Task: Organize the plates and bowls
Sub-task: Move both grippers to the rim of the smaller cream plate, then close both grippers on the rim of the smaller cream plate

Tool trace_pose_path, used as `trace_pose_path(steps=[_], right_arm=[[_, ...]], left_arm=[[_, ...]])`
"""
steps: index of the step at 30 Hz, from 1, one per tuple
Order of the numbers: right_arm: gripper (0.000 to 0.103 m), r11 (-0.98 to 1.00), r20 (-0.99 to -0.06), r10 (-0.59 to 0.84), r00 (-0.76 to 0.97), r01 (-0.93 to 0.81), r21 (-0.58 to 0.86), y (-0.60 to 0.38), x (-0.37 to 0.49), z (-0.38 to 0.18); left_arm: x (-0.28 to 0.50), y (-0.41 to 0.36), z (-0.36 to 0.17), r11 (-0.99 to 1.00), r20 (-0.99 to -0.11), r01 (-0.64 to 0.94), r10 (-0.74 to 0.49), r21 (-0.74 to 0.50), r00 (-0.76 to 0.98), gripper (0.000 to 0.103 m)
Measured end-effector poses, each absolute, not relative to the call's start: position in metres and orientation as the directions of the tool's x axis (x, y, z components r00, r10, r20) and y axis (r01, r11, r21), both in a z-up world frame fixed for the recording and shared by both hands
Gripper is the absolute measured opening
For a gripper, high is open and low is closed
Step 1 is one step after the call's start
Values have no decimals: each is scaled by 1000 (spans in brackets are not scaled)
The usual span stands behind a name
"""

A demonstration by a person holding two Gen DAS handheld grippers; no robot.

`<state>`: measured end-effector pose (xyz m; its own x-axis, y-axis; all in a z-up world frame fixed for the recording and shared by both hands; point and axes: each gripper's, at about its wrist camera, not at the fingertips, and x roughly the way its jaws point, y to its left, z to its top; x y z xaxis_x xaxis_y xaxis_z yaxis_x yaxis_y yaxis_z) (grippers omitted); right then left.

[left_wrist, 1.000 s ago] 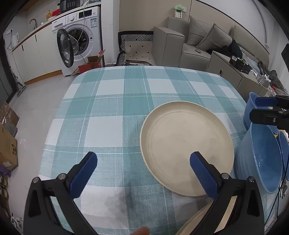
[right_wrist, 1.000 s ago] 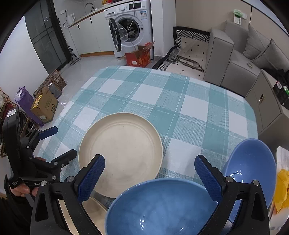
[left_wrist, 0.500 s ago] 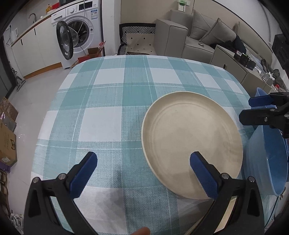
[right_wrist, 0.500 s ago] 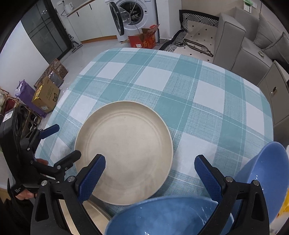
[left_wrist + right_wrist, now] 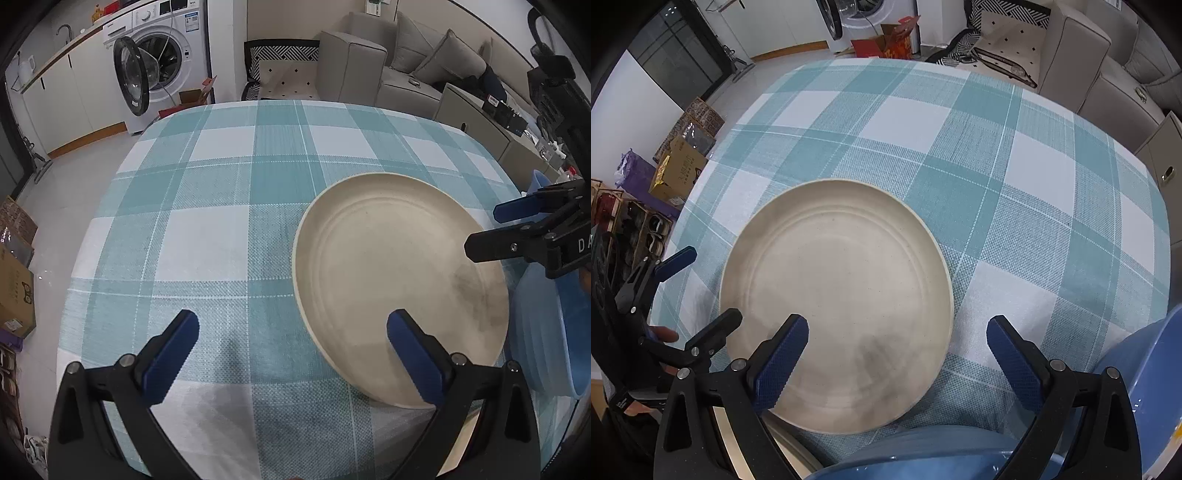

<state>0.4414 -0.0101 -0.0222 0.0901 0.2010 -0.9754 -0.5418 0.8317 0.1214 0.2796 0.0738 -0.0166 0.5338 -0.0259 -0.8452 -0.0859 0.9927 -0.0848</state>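
A large cream plate (image 5: 391, 280) lies flat on the checked tablecloth; it also shows in the right wrist view (image 5: 838, 302). My left gripper (image 5: 291, 347) is open and empty, hovering over the plate's near left edge. My right gripper (image 5: 897, 347) is open and empty over the plate's near right edge; it also shows at the right of the left wrist view (image 5: 484, 229). A blue bowl (image 5: 543, 332) sits right of the plate. A second blue bowl (image 5: 1145, 384) shows at the right. Another cream plate rim (image 5: 738, 443) peeks out below.
The table (image 5: 229, 184) carries a teal and white checked cloth. A washing machine (image 5: 159, 70) with its door open, a grey sofa (image 5: 406, 66) and cardboard boxes (image 5: 679, 170) stand on the floor around it.
Both grippers have moved forward over the table, so the cream plate sits nearer and larger in both views. Both grippers stay open and empty.
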Motion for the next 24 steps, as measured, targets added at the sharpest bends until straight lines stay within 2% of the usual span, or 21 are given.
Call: trace_pose_path(steps=[3, 5, 11, 12, 14, 16, 18, 24], right_arm=[[94, 834, -978, 197, 76, -537, 126, -10, 443, -27], [90, 837, -977, 202, 70, -531, 135, -10, 445, -29], [81, 840, -977, 209, 47, -521, 155, -14, 446, -32], [79, 839, -977, 210, 46, -521, 156, -14, 446, -33], [74, 838, -977, 209, 42, -522, 157, -15, 445, -33], [70, 836, -977, 211, 37, -525, 160, -15, 443, -34], [68, 833, -976, 215, 31, -527, 166, -14, 442, -34], [58, 837, -977, 208, 43, -526, 155, -16, 440, -34]], left_arm=[[280, 73, -18, 992, -847, -75, -43, -97, 531, 100], [280, 72, -20, 991, -848, -65, -64, -115, 526, 94], [279, 70, -24, 989, -856, -65, -83, -135, 511, 86], [279, 70, -24, 989, -856, -61, -86, -136, 510, 83], [279, 69, -26, 988, -862, -55, -95, -141, 498, 69], [278, 68, -29, 988, -866, -51, -103, -146, 489, 63], [277, 68, -31, 984, -868, -44, -129, -171, 480, 62], [272, 65, -31, 985, -865, -30, -135, -170, 484, 49]])
